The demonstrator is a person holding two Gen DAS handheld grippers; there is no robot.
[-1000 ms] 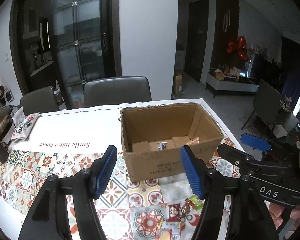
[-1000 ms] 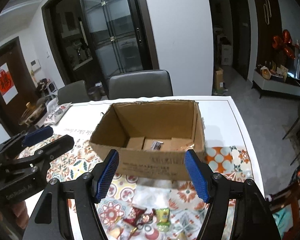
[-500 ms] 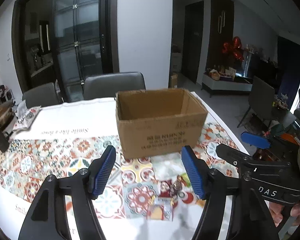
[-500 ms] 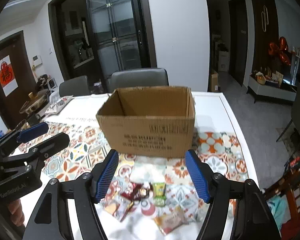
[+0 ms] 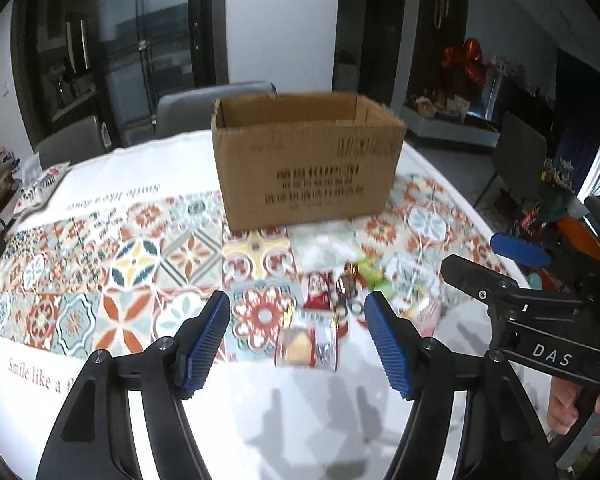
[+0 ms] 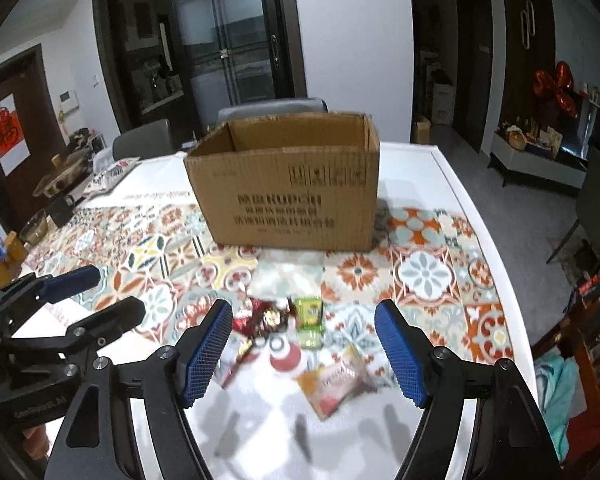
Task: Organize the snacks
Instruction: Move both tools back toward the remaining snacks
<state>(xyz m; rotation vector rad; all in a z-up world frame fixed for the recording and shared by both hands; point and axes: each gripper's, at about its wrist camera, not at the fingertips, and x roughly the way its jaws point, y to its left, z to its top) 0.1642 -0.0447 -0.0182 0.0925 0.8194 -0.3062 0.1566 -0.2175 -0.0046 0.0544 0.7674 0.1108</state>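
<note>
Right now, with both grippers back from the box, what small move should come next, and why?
Probably lower the right gripper onto the green packet and close. Both grippers are open and hold nothing, the left gripper too, while the loose snacks lie on the tablecloth in front of the cardboard box.

Right gripper [image 6: 303, 354] fingers spread wide, nothing between them, above the bench [image 6: 452, 184]. Snack packets [image 6: 296, 332] lie clustered on the patterned cloth [image 6: 424, 268] just ahead; green packet [image 6: 309, 312] beside red ones. Open cardboard box [image 6: 288, 192] stands beyond. Left gripper [image 6: 96, 292] at lower left, also spread.
</note>
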